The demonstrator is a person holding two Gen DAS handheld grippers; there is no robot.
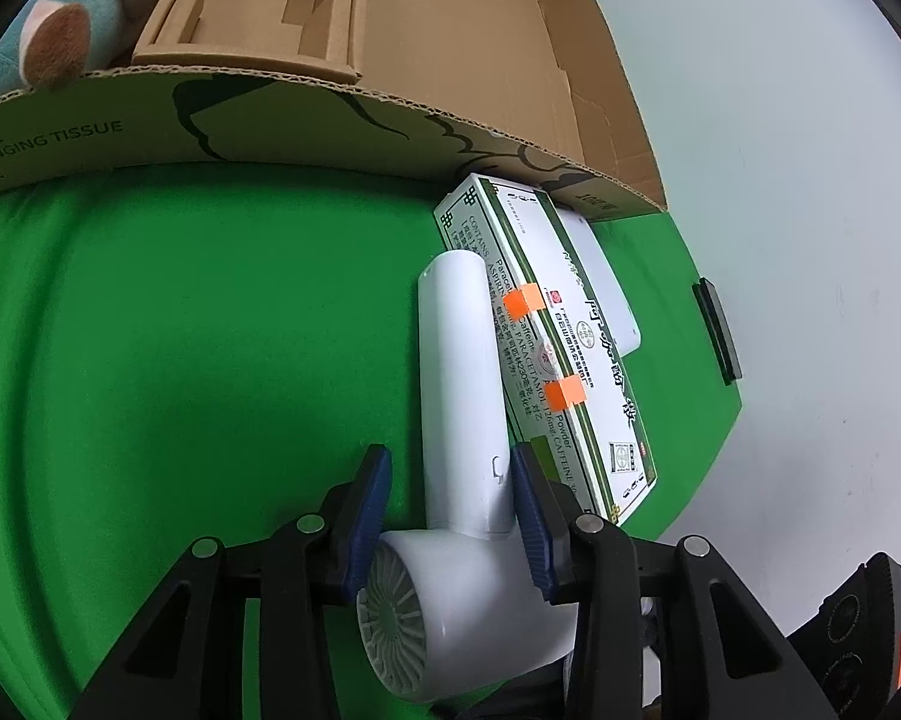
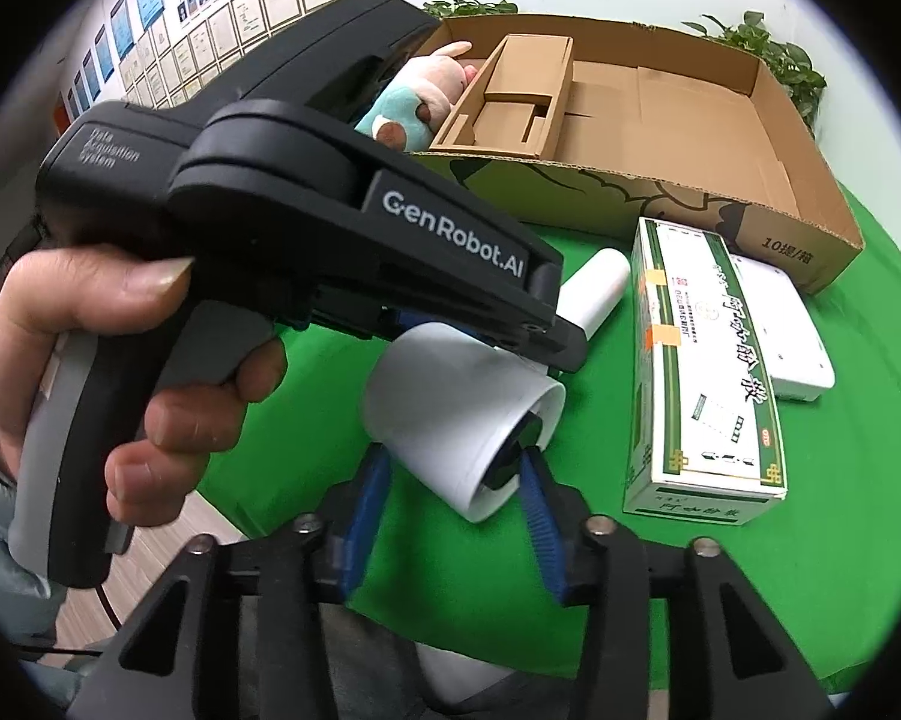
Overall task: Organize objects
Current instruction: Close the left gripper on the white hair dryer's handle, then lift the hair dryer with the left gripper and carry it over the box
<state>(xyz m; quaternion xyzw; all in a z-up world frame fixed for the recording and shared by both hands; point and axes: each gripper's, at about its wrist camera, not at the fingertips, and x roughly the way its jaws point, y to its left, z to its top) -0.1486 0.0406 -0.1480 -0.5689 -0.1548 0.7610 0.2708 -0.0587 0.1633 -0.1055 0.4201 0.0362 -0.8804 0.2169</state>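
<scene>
Hair dryer (image 1: 459, 396) is what we are handling: white, its handle running up the middle of the left wrist view beside the medicine box (image 1: 561, 354), its barrel low in the frame between our left tool's (image 1: 450, 516) blue pads. The right pad touches the handle where it meets the barrel; the left pad sits beside the rear grille, and we cannot tell whether it presses, so we judge this a loose hold at most. In the right wrist view the barrel's open nozzle (image 2: 510, 456) faces us at centre, and our right tool (image 2: 453, 504) is spread around it, one pad against the nozzle rim, the other standing clear.

Across the top of both views lies the open cardboard box (image 2: 774, 138), with a plush toy (image 2: 417, 102) and a cardboard insert (image 2: 510, 102) in its left part and bare floor at its right. A flat white device (image 2: 792, 336) lies tucked against the medicine box on the green worktop (image 1: 180, 330).

To do this step well, we should close both tools firmly before lifting, since the smooth rounded plastic is likely to slip or roll. We would keep the dryer level, clear the near box wall, and set it in the bare right part.
</scene>
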